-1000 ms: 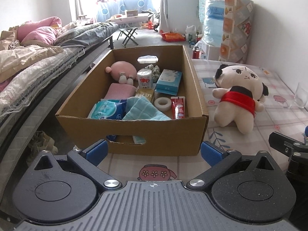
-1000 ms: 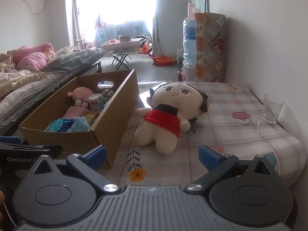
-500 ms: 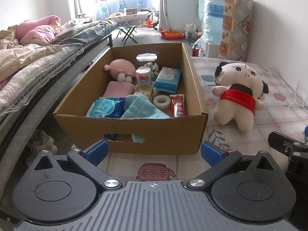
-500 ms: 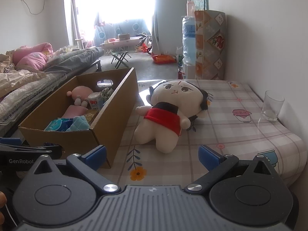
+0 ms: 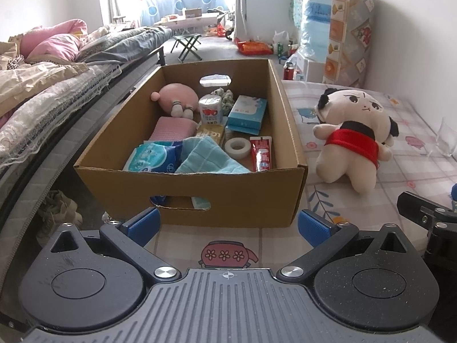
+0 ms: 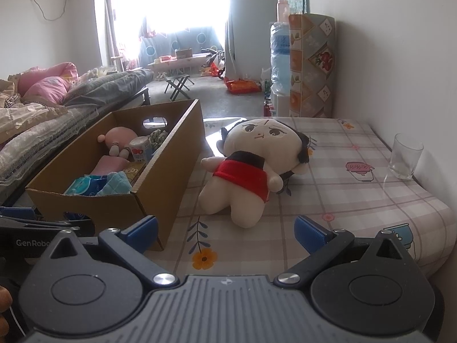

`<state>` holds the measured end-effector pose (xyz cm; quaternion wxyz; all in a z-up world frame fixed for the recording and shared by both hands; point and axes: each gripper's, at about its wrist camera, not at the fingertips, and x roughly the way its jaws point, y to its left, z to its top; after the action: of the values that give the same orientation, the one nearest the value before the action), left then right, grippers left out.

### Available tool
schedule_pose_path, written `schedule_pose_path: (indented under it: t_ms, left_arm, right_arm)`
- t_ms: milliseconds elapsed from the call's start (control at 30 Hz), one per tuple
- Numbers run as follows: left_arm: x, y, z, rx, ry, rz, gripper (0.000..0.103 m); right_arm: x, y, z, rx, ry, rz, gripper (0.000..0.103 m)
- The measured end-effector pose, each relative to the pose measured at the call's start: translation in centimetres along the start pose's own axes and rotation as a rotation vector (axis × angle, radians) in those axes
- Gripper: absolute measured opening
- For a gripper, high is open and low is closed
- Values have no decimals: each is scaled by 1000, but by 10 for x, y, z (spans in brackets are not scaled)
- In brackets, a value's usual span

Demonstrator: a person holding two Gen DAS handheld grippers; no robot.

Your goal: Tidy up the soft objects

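Note:
A cream plush doll (image 6: 251, 168) in a red top lies on the checked table, right of a cardboard box (image 5: 228, 200); it also shows in the left wrist view (image 5: 354, 143). The box holds a pink plush (image 5: 178, 97), a pink folded cloth (image 5: 172, 128), a teal towel (image 5: 205, 158), a blue wipes pack (image 5: 151, 157), tissue boxes, a tape roll and a tube. My left gripper (image 5: 228, 225) is open and empty in front of the box. My right gripper (image 6: 225, 233) is open and empty, short of the doll.
A clear glass (image 6: 405, 157) stands at the table's right edge by the wall. A bed with quilts and pink pillows (image 5: 51, 57) runs along the left. The table's front right corner (image 6: 428, 223) drops off. Shoes (image 5: 57, 208) lie on the floor.
Both grippers have drawn slightly back and up, so the box and the doll sit a little lower in view. Nothing was taken hold of.

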<state>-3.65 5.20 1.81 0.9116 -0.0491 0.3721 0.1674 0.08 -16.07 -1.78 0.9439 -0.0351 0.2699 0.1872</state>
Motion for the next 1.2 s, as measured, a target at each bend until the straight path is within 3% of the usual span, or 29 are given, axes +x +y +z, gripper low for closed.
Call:
schedule_pose_path:
  t_ms: [1200]
  left_arm:
    - [4, -4, 2, 14, 7, -4, 103]
  right_arm:
    - [5, 0, -1, -7, 12, -15, 103]
